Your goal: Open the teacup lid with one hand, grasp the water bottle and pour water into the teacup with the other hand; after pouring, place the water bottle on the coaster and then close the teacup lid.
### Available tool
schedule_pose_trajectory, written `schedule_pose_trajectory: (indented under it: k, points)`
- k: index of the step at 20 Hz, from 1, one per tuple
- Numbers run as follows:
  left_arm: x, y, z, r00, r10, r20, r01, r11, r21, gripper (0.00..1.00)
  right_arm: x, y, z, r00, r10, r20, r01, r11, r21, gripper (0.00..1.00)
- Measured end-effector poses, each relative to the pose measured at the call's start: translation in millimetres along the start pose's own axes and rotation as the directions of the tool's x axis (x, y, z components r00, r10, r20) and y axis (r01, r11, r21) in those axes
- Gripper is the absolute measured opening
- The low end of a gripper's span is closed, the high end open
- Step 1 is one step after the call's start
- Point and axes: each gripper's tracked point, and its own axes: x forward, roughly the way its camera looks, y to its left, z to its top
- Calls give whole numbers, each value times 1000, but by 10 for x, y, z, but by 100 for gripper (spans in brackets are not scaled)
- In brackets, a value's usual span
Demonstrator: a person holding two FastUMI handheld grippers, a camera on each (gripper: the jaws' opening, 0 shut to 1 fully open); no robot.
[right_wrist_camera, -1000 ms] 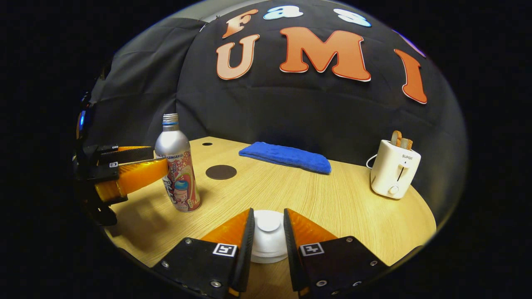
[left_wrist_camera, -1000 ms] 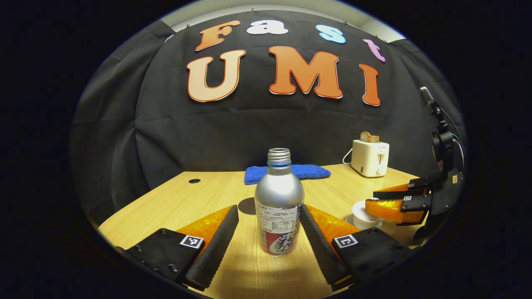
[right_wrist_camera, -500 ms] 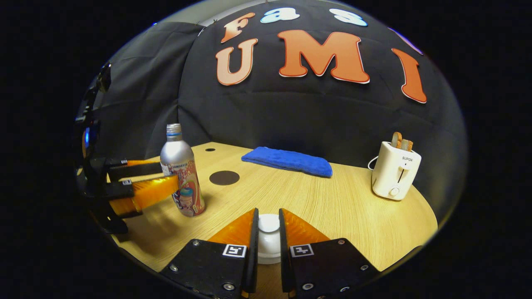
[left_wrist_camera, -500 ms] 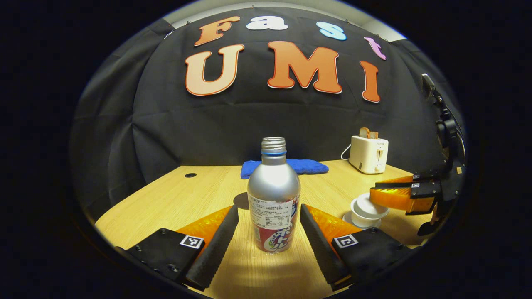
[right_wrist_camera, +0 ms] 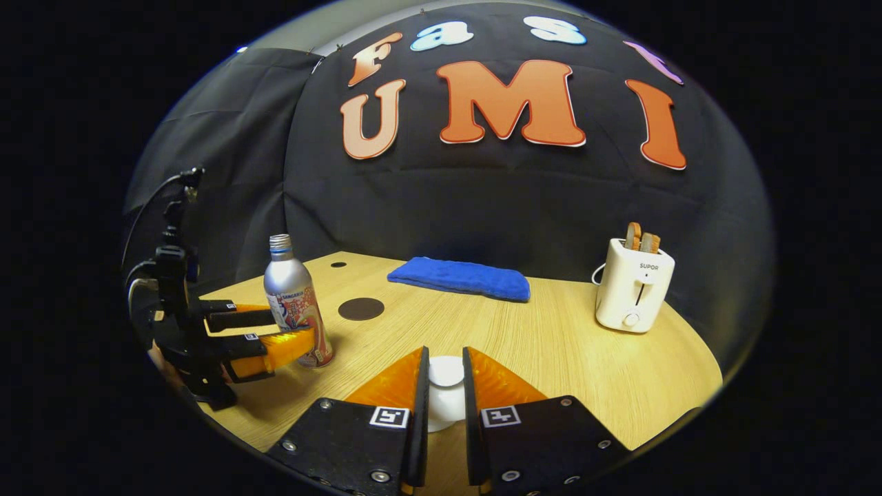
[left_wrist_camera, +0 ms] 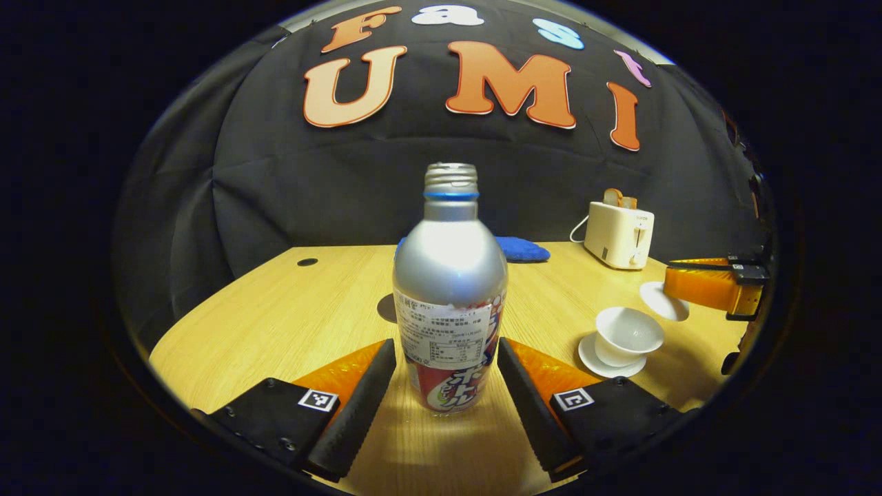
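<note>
Lid (right_wrist_camera: 445,372) sits clamped in right fingers; left gripper view shows uncovered teacup (left_wrist_camera: 628,335), left fingers apart around bottle (left_wrist_camera: 449,289).

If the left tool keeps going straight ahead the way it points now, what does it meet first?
The water bottle. It stands upright between the open fingers of the left tool, dead centre in its line, so its body would likely reach the palm before anything else. Depth to the palm is unclear.

coaster (left_wrist_camera: 387,308): I see it mostly behind water bottle (left_wrist_camera: 449,289) | towel (left_wrist_camera: 520,249): left part hidden | bottle label: too small for me to read
</note>
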Motion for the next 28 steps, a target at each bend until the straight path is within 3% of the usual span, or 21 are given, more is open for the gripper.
schedule_pose_trajectory:
  k: [1, 2, 8, 9, 10, 12, 13, 14, 15, 17, 24, 28]
  points:
    - [-4, 1, -3, 1000, 4, 0, -4, 1000, -1, 98, -13, -27, 5, 1000, -5, 1, 5, 1000, 1, 24]
    - [-3, -21, 11, 1000, 2, 1, -2, 1000, 2, 84, -36, -41, 4, 1000, -7, 3, 7, 1000, 2, 24]
    - [64, 96, 87, 998, 64, -15, -61, 992, 114, 83, -156, -254, 80, 998, -54, 31, 54, 999, 7, 24]
    - [71, 135, 149, 997, 82, -3, -81, 985, 153, 80, -179, -278, 96, 998, -59, 34, 58, 998, 8, 24]
    - [67, 169, 192, 995, 102, 11, -102, 975, 198, 83, -197, -303, 95, 997, -67, 40, 67, 998, 8, 24]
    - [32, 217, 273, 990, 139, 39, -144, 944, 296, 80, -246, -362, 116, 996, -79, 45, 79, 997, 8, 24]
    - [18, 220, 297, 987, 149, 53, -158, 925, 345, 83, -260, -385, 127, 995, -84, 49, 84, 996, 8, 24]
    - [21, 219, 320, 985, 159, 63, -171, 904, 392, 81, -284, -406, 128, 995, -89, 51, 89, 996, 6, 24]
    - [23, 223, 343, 983, 167, 74, -183, 881, 436, 87, -294, -438, 137, 994, -95, 55, 95, 995, 6, 24]
    - [1, 236, 433, 978, 186, 97, -209, 829, 519, 80, -318, -469, 115, 994, -98, 54, 98, 995, 8, 24]
    - [-17, 203, 613, 957, 196, 214, -290, 605, 742, 83, -429, -544, 98, 992, -113, 64, 112, 994, 10, 24]
    - [-106, 141, 696, 947, 166, 275, -321, 436, 841, 83, -492, -616, 94, 989, -125, 74, 125, 992, 6, 24]
